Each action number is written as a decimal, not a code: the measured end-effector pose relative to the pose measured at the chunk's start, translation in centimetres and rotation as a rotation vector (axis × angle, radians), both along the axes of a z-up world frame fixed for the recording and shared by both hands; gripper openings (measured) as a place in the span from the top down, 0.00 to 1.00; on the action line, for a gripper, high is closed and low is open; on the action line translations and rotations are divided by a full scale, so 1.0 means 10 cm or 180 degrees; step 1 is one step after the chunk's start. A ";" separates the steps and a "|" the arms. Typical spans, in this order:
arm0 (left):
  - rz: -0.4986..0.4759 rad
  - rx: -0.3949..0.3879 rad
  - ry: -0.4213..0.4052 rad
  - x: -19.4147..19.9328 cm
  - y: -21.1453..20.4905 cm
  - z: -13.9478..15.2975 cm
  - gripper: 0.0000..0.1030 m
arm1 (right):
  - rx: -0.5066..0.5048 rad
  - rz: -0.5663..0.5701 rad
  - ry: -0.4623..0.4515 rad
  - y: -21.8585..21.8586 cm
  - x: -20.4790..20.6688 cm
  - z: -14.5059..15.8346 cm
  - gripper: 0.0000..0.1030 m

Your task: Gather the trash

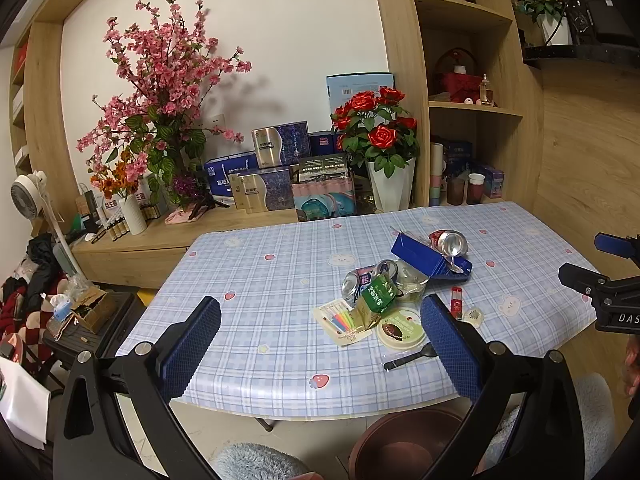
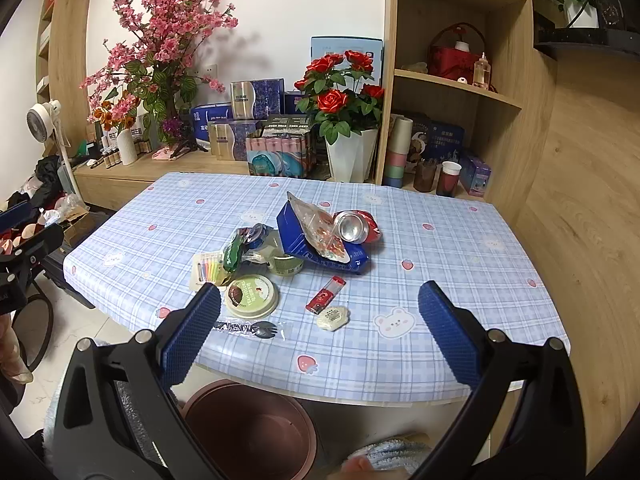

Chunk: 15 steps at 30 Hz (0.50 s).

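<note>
A table (image 2: 460, 240) covered in a blue-and-white checked cloth with strawberry and bear prints stands against a wooden sideboard (image 1: 168, 236) crowded with boxes, small bottles and a tall spray of pink blossoms (image 1: 160, 80). A white pot of red roses (image 2: 344, 120) sits at the table's far edge, beside open wooden shelves (image 2: 452, 80) holding a red basket, cups and cartons. A white fan (image 1: 28, 196) stands at the far left over a heap of clothes on the floor.

The trash lies in a loose pile near the middle of the table: a blue tray (image 2: 296, 236) tipped up on its side, with a clear printed plastic bag (image 2: 320, 228) spilling from it and a crushed red can (image 2: 356, 226) lying against it. Beside these are a second crushed can (image 1: 358, 280), a green packet (image 1: 378, 292), a small green tub (image 2: 285, 265) and a card of coloured candles (image 2: 208, 270). Closer to the near edge lie a round lid (image 2: 251, 295), a red lighter (image 2: 326, 294), a small sauce cup (image 2: 333, 317) and a wrapped spoon (image 2: 252, 328).

Under the near edge of the table stands a brown bin (image 2: 256, 428) — its inside looks dark and I cannot tell what it holds.

The left gripper (image 1: 320, 336) hangs over the near edge with its fingers wide apart, holding nothing — and the right gripper (image 2: 320, 320) is the same, spread open above the table edge.
</note>
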<state>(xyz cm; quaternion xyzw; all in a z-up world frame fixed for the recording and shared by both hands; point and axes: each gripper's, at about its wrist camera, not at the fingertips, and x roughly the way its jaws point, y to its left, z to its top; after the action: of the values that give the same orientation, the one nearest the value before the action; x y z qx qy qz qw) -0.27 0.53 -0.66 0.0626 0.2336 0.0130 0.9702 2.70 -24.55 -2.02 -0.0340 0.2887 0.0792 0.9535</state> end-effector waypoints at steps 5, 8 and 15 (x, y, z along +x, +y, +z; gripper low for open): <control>-0.0001 0.0000 0.0000 0.00 0.00 0.00 0.05 | 0.0006 0.0001 0.0004 0.00 0.00 0.00 0.05; 0.0001 0.0001 0.0002 0.00 0.00 0.01 0.05 | 0.0001 0.0000 0.0004 0.00 0.00 0.00 0.05; 0.0000 0.0002 0.0000 0.00 0.00 0.00 0.05 | 0.0000 -0.0004 0.0007 0.00 -0.01 -0.02 0.05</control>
<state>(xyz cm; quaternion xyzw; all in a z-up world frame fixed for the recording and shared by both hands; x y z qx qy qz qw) -0.26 0.51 -0.64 0.0630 0.2336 0.0130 0.9702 2.62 -24.58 -2.20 -0.0338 0.2897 0.0786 0.9533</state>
